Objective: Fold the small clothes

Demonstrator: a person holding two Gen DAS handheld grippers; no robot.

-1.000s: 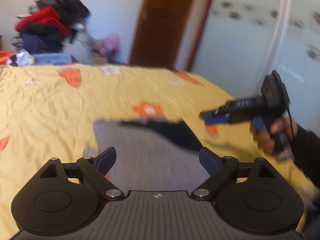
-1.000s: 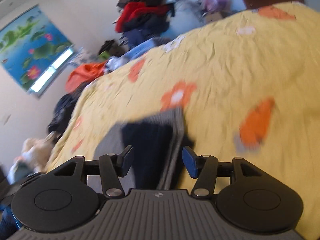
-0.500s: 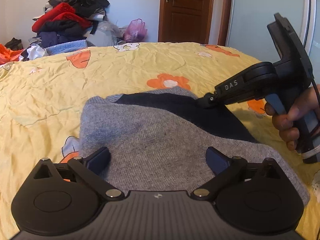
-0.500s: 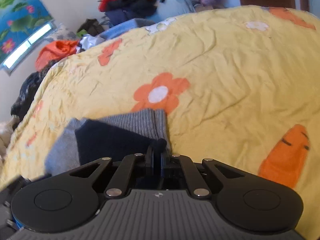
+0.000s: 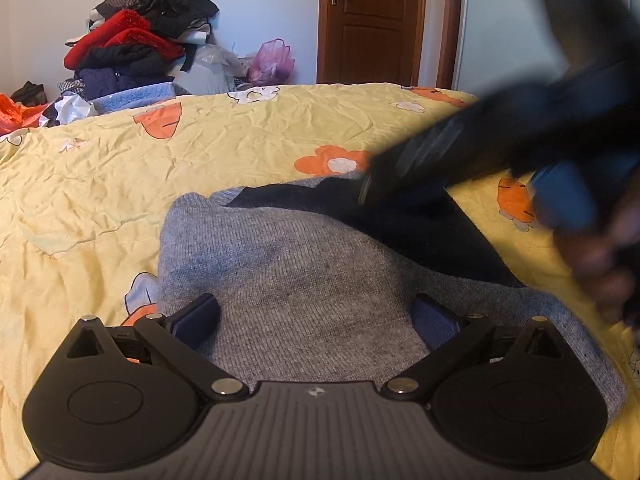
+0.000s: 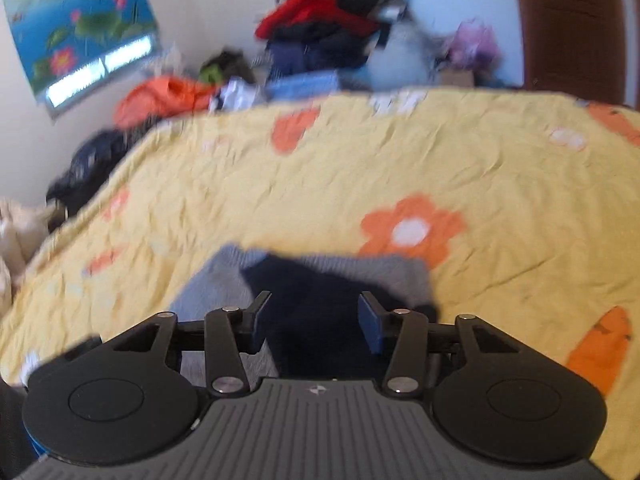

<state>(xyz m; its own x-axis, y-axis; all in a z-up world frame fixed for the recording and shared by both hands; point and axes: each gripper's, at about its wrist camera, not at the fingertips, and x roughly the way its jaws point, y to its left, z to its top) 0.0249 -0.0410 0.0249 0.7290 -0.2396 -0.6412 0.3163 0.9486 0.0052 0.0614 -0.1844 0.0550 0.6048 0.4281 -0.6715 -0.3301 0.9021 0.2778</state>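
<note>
A small grey knit sweater [image 5: 304,280] with a dark navy part [image 5: 432,232] lies on the yellow flowered bedspread [image 5: 120,184]. My left gripper [image 5: 314,316] is open, its fingers resting low over the grey fabric near me. My right gripper [image 6: 314,318] is open just above the navy part [image 6: 316,304], with the grey ribbed edge [image 6: 384,272] beyond it. In the left wrist view the right gripper [image 5: 500,148] is a dark blur over the sweater's far right.
A pile of red, black and blue clothes [image 5: 136,48] sits beyond the bed's far edge, with a pink bag [image 5: 272,60] and a brown door [image 5: 372,20] behind. Orange clothes [image 6: 168,96] and a wall picture [image 6: 80,24] are at the left.
My right gripper was shut on the sweater's far edge half a second ago; it has now opened and is pulling back. My left gripper has stayed open over the grey fabric.
</note>
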